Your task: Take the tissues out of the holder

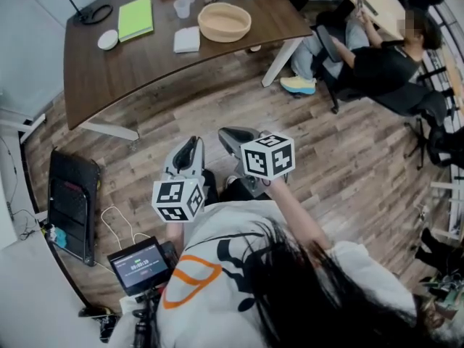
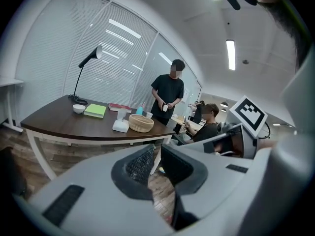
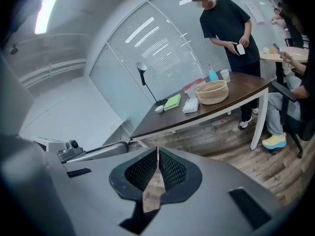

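Right gripper (image 3: 157,154): jaws together, empty, above the wood floor.
Left gripper (image 2: 155,154): jaws a sliver apart, nothing between.
Tissue holder (image 1: 186,40): white, on the surface (image 1: 109,71), upper left of the head view, beside a woven basket (image 1: 225,22), well apart from both grippers.
Tissues: too small to tell.
Care: one gripper would likely need to steady the holder.
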Tool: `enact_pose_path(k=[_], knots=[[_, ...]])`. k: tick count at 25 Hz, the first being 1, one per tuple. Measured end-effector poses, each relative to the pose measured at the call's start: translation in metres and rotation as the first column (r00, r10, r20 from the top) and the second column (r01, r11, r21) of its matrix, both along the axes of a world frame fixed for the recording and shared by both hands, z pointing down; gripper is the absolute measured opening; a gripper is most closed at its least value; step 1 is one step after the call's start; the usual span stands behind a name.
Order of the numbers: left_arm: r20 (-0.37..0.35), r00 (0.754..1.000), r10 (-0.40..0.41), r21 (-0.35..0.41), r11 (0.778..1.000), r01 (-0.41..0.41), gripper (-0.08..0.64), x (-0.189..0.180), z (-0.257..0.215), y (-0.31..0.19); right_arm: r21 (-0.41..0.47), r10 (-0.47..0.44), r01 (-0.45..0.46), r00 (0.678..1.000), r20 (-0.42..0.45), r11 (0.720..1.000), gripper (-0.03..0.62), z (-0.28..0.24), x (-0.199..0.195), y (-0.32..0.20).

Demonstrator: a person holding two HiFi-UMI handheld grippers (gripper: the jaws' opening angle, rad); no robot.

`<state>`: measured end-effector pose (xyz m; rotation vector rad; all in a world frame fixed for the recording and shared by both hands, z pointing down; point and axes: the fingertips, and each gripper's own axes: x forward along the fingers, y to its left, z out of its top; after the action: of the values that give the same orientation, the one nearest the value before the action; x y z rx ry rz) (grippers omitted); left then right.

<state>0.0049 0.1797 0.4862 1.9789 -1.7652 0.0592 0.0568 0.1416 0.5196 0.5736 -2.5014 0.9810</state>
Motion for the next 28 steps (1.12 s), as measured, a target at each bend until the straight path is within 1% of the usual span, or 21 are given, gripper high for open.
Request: enact_pose_path(k=[3,6,16,28], knots=[[0.012,1.000,-0.012,0.020,1.000,0.012,0.044,0.031,-0.001,0.015,0.030,-0.008,0.008,1.000,0.002,1.000,0.023,0.000,0.032,0.013],[0.013,1.000,-0.010,0.020,1.000,0.010,0.044,0.045,-0.001,0.017,0.032,-0.013,0.013,1.000,0.005,0.999,0.023,-0.002,0.043,0.014],[0.025,1.000,-0.003,0.014,1.000,0.002,0.044,0.046,-0.003,0.012,0.051,-0.023,0.023,1.000,-0.013,0.998,0.023,-0.003,0.043,0.010],[0.046,0.999,-0.007,0.013,1.000,0.006,0.044,0.045,-0.007,0.007,0.054,-0.045,0.045,0.999,-0.003,0.998,0.023,-0.006,0.041,0.007]])
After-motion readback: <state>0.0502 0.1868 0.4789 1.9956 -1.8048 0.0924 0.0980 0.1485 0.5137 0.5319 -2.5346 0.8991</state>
